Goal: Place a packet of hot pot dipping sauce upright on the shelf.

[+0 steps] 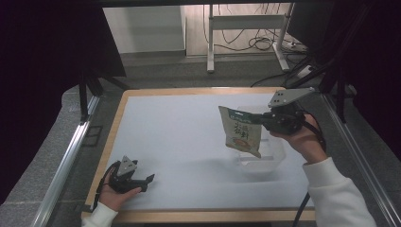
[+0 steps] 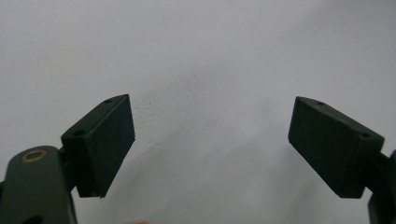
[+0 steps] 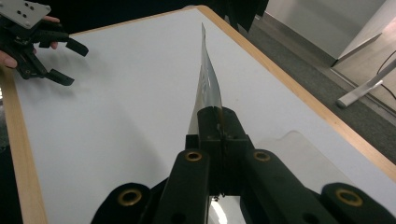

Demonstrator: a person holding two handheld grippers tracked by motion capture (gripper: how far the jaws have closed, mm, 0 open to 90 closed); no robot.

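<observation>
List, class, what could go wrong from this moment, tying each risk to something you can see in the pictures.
1. The right gripper pinches the snack packet only at its edge, so the hanging packet may slip or swing.
2. The packet hangs over the near rim of the clear plastic container; lowered carelessly, it could catch that rim or nudge the light container.
3. The left gripper rests open far across the white table, probably too distant to steady anything.
</observation>
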